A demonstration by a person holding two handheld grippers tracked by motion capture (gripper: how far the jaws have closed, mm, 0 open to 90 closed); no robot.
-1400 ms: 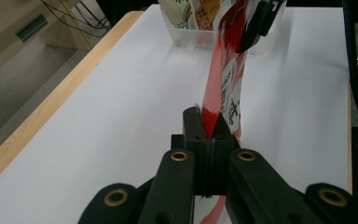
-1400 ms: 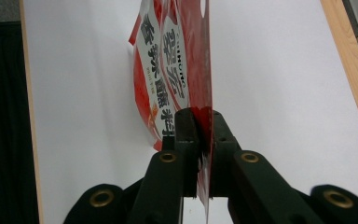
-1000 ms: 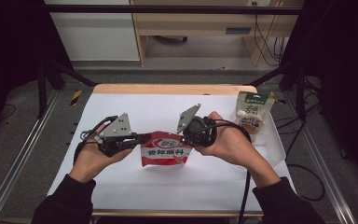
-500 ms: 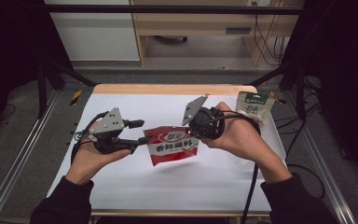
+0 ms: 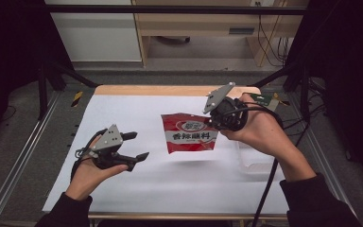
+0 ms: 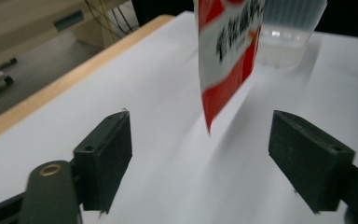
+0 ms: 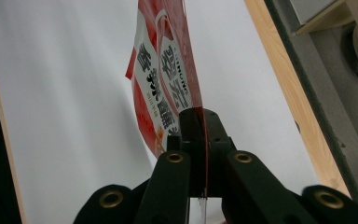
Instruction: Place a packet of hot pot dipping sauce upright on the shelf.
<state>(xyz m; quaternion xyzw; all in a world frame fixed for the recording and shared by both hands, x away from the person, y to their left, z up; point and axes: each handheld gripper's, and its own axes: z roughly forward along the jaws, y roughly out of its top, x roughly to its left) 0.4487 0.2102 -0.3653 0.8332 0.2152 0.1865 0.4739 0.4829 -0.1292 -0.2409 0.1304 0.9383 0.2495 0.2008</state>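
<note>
A red and white seasoning packet with Chinese lettering hangs above the white table sheet, held by its right edge. My right gripper is shut on that edge; in the right gripper view the jaws clamp the packet at its rim, right gripper. My left gripper stands open at the left, low over the sheet, apart from the packet. In the left gripper view the packet hangs ahead, beyond the two spread jaws of the left gripper.
A clear plastic tub sits on the sheet under my right forearm, the same tub behind the packet. The table's wooden far edge borders the sheet. A green-labelled pack lies behind my right hand.
My left gripper has let go of the packet, opened and pulled back to the left. My right gripper has lifted the packet up and to the right.
</note>
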